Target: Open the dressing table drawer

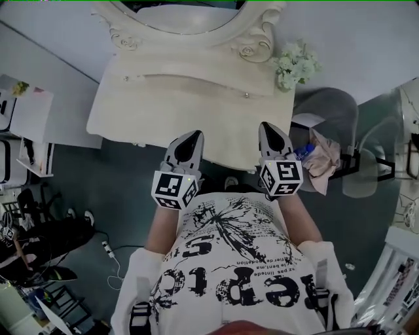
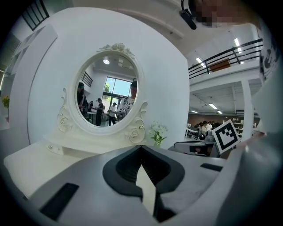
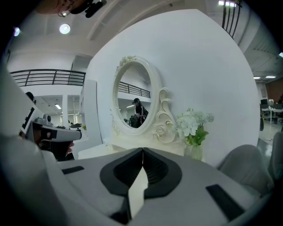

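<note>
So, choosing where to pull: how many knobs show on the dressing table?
2: left knob and right knob below the mirror; front ones may be hidden under the tabletop.

A bunch of white flowers (image 1: pixel 296 64) stands against the white wall, next to a grey chair (image 1: pixel 330 105) with a crumpled beige bundle (image 1: pixel 325 160) at its seat

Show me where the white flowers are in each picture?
Head view: white flowers at upper right, by the back right corner of the dressing table.
Left gripper view: small, near the centre, just right of the mirror's base.
Right gripper view: right of centre, beside the mirror's carved scroll.
Shared landmark: the oval mirror.
</note>
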Tool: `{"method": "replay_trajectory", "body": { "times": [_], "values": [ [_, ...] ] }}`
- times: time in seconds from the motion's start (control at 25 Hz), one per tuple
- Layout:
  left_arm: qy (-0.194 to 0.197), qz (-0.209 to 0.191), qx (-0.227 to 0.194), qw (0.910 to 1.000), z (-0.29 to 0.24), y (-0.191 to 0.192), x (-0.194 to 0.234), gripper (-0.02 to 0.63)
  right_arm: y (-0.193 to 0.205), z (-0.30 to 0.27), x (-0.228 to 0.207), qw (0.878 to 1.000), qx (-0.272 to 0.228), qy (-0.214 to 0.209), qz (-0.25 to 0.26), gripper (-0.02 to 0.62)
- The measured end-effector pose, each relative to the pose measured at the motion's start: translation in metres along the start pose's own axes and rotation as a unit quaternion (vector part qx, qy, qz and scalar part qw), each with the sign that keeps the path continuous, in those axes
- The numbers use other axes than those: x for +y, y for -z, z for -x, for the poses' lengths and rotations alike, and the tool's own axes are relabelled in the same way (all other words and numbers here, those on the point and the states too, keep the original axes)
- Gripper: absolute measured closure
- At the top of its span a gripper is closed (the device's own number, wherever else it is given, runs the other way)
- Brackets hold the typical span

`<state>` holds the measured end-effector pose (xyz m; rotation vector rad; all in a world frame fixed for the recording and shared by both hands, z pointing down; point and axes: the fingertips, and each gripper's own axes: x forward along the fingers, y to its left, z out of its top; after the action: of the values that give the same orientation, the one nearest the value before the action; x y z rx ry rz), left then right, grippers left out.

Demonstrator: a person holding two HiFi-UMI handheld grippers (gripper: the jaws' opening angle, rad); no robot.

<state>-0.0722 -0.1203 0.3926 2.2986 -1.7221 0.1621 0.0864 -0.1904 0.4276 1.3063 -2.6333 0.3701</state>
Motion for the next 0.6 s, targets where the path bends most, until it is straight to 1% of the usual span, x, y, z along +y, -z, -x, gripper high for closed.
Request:
{"method": "replay_trajectory", "body": {
  "times": [0.16, 0.28, 0.6],
  "values": [
    [0.026, 0.002, 0.013, 0.9996, -0.036, 0.005, 0.013, 0.592, 0.009, -0.025, -0.014, 0.999, 0.023, 0.026, -0.004, 0.577],
    [0.053, 0.005, 0.027, 0.9982, -0.060, 0.006, 0.028, 0.592, 0.012, -0.043, -0.019, 0.998, 0.033, 0.048, -0.008, 0.577],
    [0.129, -0.025, 0.059, 0.9895, -0.110, 0.001, 0.063, 0.592, 0.027, -0.091, -0.022, 0.993, 0.042, 0.105, -0.035, 0.577]
  ]
}}
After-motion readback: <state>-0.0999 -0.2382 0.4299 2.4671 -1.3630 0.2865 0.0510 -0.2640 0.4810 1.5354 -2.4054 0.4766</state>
